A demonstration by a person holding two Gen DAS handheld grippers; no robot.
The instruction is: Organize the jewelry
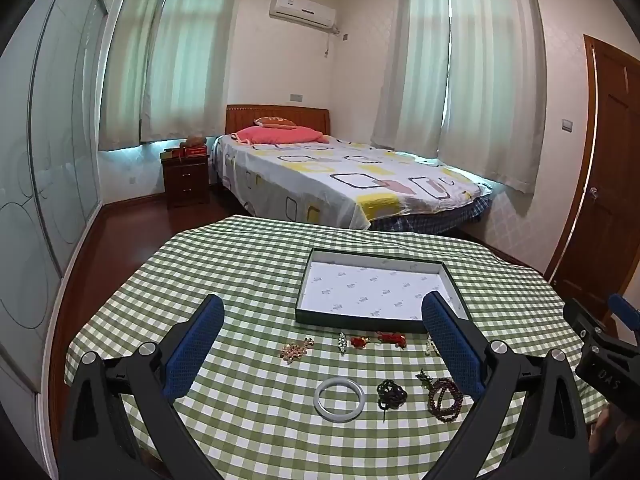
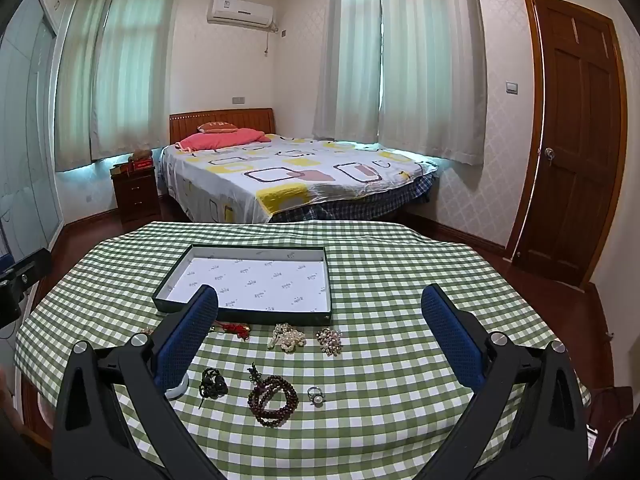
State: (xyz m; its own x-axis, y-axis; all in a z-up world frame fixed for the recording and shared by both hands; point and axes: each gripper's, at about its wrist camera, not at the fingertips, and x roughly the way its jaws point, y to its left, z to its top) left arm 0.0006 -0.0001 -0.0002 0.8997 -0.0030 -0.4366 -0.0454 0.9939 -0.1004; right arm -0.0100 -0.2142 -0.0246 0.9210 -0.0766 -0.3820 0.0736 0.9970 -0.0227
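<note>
**Both claws wide open above jewelry laid out in front of an empty tray**

We hold two claws over a table covered in green checked cloth, both tilted downward, neither touching anything. Our left gripper has its blue pads spread wide and empty. Nearest to it, just ahead and slightly right of centre between the pads, lies a pale bangle, flat on the cloth. To its right sit a dark knotted bracelet and a coiled string of brown beads.

Our right gripper is equally wide and empty. The brown beads lie just left of centre between its pads, with a small ring just beside them on the right. This claw looks nearer to the beads and ring; the left is nearer to the bangle.

Further on lies a second row: a gold brooch, red knotted pieces, a pearl cluster and a beaded cluster.

Beyond that row sits the shallow tray, long side facing us, with nothing inside.
</note>
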